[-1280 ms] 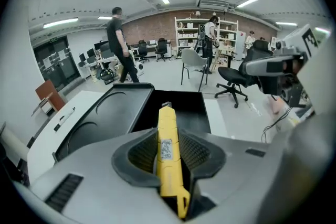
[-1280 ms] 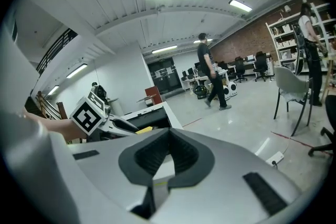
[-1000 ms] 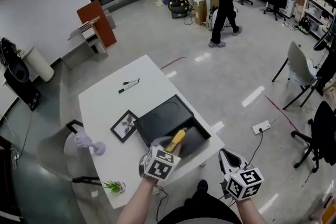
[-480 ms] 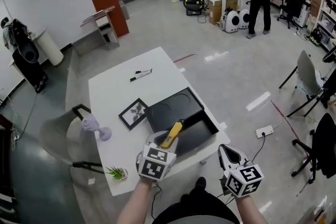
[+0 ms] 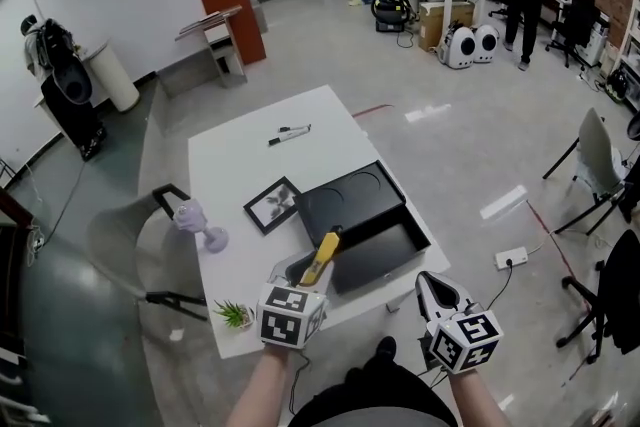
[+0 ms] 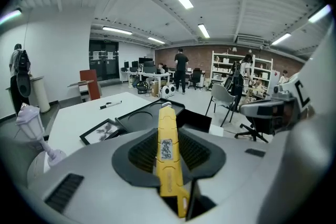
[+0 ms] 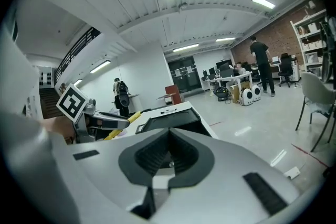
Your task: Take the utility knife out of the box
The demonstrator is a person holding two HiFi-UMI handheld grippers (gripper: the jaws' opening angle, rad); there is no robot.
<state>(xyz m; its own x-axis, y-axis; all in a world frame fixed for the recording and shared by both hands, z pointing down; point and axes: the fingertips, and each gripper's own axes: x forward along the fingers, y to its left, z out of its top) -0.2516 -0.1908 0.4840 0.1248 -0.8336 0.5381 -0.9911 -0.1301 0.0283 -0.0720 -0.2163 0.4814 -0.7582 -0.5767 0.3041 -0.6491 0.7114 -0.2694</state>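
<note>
The left tongs [image 5: 303, 277] pinch the yellow utility knife [image 5: 322, 258] near its rear half, the ribbed pads pressed on both of its sides; the knife's front end sticks out ahead of the tongs and slants upward, in the air over the near left edge of the black box [image 5: 385, 250]; the knife touches neither the box nor the counter [image 5: 240, 165]. The right tongs [image 5: 432, 291] are pressed together with nothing between them; they hover to the right of the left tongs, off the near edge of the counter, with the floor below them. The box lies open just ahead of the left tongs and ahead-left of the right tongs; its lid [image 5: 350, 197] lies flat against its far side. A small framed picture [image 5: 273, 205] lies ahead-left of the left tongs, just beside the lid; a marker pen [image 5: 289, 131] lies far ahead, beyond the lid. Left of the left tongs stands a pale purple goblet-shaped ornament [image 5: 200, 225]; a little green plant [image 5: 235, 315] sits close to the left tongs' left side, at the counter's near edge.
</note>
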